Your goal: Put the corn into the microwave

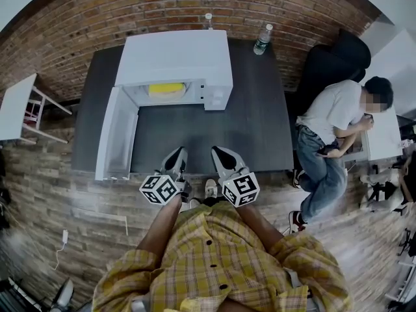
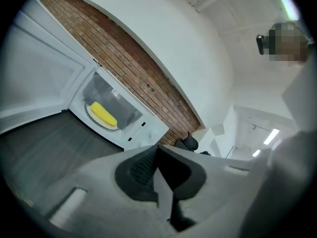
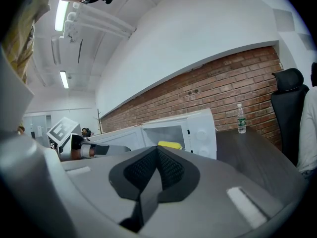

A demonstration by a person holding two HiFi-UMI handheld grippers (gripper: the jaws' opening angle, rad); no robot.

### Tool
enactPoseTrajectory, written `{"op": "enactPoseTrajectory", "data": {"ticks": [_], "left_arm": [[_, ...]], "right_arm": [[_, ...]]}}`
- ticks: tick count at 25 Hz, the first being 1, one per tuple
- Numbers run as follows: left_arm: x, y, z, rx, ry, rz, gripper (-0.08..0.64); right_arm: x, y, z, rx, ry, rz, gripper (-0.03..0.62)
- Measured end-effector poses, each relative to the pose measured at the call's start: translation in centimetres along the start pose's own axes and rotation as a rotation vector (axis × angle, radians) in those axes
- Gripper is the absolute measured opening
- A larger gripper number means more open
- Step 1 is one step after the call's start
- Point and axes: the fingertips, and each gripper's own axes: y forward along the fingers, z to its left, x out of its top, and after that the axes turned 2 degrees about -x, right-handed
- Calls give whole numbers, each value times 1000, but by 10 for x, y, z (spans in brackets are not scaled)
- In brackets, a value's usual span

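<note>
Corn [image 1: 166, 89] already lies inside the open microwave [image 1: 175, 54], on a pale round plate [image 2: 97, 121] in the cavity; the left gripper view shows it yellow and lengthwise, clear of the opening's edge.

At the far left, the microwave door [image 1: 117, 134] stands swung wide on its left hinge, its free edge pointing toward the person across the dark table [image 1: 260, 129]. The left gripper [image 1: 174, 160] hovers at the table's near edge with its jaws pressed together and nothing between them. Just beside it, the right gripper [image 1: 221, 155] is likewise closed and empty. Farther right a water bottle [image 1: 262, 39] stands by the brick wall, and a seated person [image 1: 331, 122] is off the table's right end, both well apart from the work.

In my judgement the placing is done, and what is left, if anything, is closing the door. The left gripper is better placed: go round the free edge, set the closed jaws against the outer face, and sweep it rightward steadily, so the microwave does not slide.
</note>
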Motion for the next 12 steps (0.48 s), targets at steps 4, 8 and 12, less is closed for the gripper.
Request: {"op": "enactPoseTrajectory", "data": {"ticks": [4,8,12], "left_arm": [[0,-6,-11,33,172,23,0],[1,-9,-16,54,250,29,0],[-2,-12,-22,68,338,52,0]], "right_arm": [[0,-2,1,2,9,-6,3],[0,-4,2,4,10,-8,3],[-1,-6,4,11,7,-8,3]]}}
